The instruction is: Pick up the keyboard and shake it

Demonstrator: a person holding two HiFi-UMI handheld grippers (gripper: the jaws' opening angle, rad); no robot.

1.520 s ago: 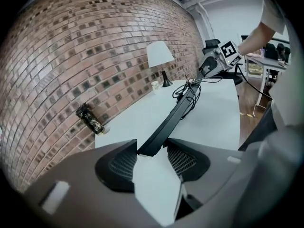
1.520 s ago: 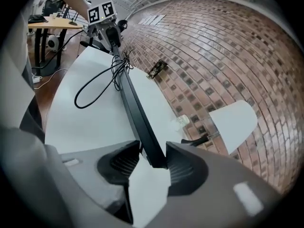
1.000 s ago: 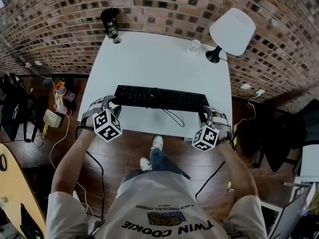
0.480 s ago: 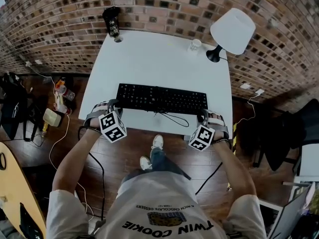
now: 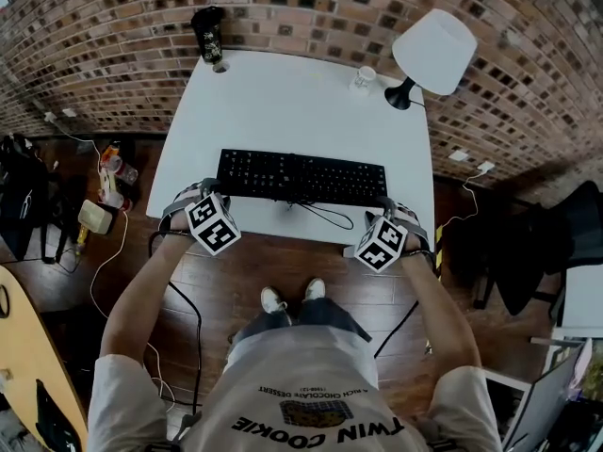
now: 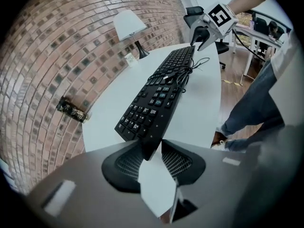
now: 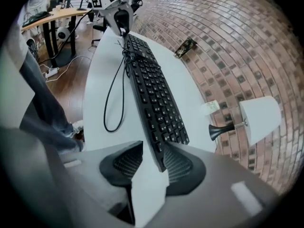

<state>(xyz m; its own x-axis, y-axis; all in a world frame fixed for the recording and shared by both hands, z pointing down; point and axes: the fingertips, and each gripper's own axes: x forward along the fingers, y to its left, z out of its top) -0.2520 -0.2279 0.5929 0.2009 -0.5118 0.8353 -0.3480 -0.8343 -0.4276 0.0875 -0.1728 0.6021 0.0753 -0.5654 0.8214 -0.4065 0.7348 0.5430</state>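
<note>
Two tools, both clamped: left tool (image 6: 150, 141) has its pads on the left end of the one black keyboard (image 5: 301, 177), jaws have just been closing with that end between them; right tool (image 7: 153, 144) grips the right end, pads tight on both faces. Keyboard sits along the near part of the one white table (image 5: 283, 102); can't tell if it is off the surface. One cable (image 5: 330, 217) loops out from the keyboard's near edge. One white lamp (image 5: 433, 50) beyond the keyboard's right end, one small cup (image 5: 364, 79) beyond the keyboard just left of the lamp, one dark can (image 5: 208, 34) beyond its left end by the brick wall (image 5: 94, 26). Against the earlier head frames: both tools sit closer in on the keyboard ends, and the two shoes (image 5: 273, 299) below the keyboard are side by side where one was ahead before. Only the gripper views show pad contact; in the head view two marker cubes (image 5: 213, 224) cover it. Only the head view shows the floor clutter left of the keyboard.
</note>
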